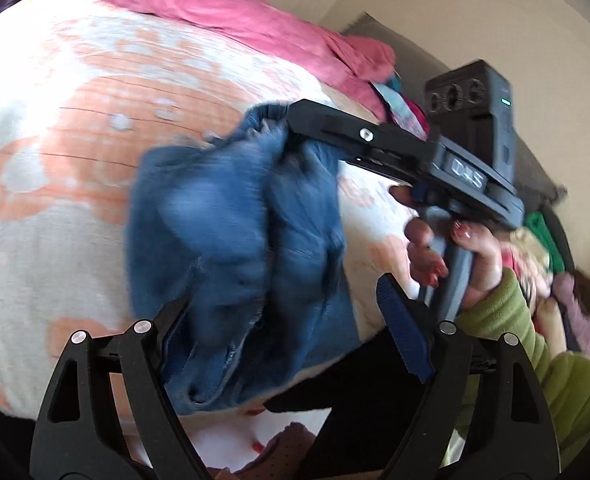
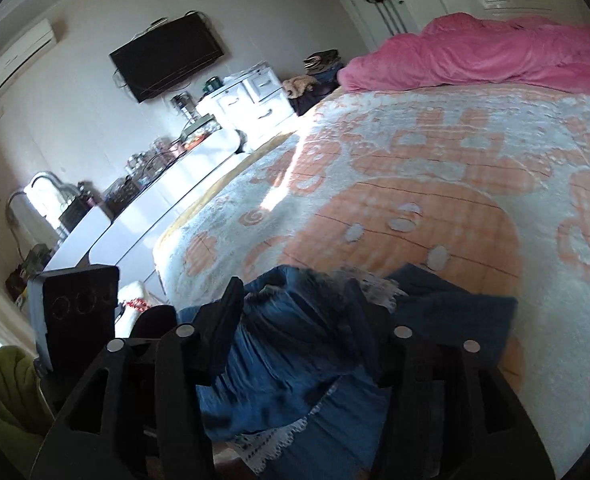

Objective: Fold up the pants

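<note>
A pair of blue denim pants (image 1: 239, 240) hangs bunched above the bed's orange-and-white blanket (image 1: 55, 168). In the left wrist view my left gripper (image 1: 287, 312) stands open, with denim lying against its left finger (image 1: 175, 320) and its right blue pad (image 1: 403, 328) bare. My right gripper (image 1: 295, 116) reaches in from the right and is shut on the pants' elastic waistband. In the right wrist view the pants (image 2: 287, 360) fill the space between the right gripper's fingers (image 2: 295, 304), with white lace trim (image 2: 271, 440) showing below.
A pink duvet (image 2: 495, 56) lies crumpled at the far end of the bed. A white dresser (image 2: 251, 100), a wall TV (image 2: 167, 56) and a cluttered white counter (image 2: 155, 192) stand left of the bed. Loose clothes (image 1: 555, 264) are piled at the right.
</note>
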The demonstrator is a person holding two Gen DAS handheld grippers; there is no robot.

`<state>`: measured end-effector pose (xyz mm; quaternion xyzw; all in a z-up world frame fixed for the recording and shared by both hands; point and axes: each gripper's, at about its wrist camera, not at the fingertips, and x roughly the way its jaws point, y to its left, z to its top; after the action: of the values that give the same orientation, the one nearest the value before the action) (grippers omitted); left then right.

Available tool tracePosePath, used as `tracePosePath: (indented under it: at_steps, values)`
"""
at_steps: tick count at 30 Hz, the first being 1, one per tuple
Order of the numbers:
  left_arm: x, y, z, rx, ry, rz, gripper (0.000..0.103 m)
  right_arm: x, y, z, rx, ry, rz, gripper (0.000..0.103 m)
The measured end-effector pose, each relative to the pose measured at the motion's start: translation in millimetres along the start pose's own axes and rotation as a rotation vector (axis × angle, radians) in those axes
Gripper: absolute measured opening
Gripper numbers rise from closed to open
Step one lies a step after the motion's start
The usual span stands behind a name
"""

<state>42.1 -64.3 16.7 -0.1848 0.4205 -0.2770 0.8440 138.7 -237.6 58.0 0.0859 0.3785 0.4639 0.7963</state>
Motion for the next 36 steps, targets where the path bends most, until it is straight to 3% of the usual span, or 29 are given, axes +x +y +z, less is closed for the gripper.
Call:
tracePosePath:
  at_steps: [2, 6, 8, 13, 19, 23, 36]
  values:
    - [10.4, -7.0, -7.5, 0.034, 0.039, -0.012, 0.075, -16.6, -21.8, -13.5, 0.075, -0.026, -0.029, 0.053]
    - [26.0, -22.4, -18.8, 0.07, 0.098, -0.012, 0.075, -29.8, -30.8, -34.4, 0.086, -0.035, -0.102, 0.053]
    - [23.3, -23.5, -27.1, 0.091, 0.106, 0.009, 0.075, -24.7, -24.4, -42.7, 0.066, -0.006, -0.126, 0.053]
    - [22.0, -17.0, -33.7, 0.078, 0.107, 0.011, 0.076, -1.0, -31.9, -63.8, 0.035, 0.107, -0.316, 0.054]
    - [16.0, -17.5, -33.6, 0.075, 0.095, 0.017, 0.076, 0.5, -36.2, -72.4, 0.074, 0.099, -0.331, 0.06]
    - [9.9, -17.2, -34.3, 0.076, 0.076, 0.026, 0.077, -17.0, -24.6, -66.9, 0.068, 0.031, -0.314, 0.066]
    - [-10.1, -15.9, -27.7, 0.087, 0.02, 0.082, 0.082, -58.3, 2.0, -87.3, 0.046, -0.053, -0.393, 0.067]
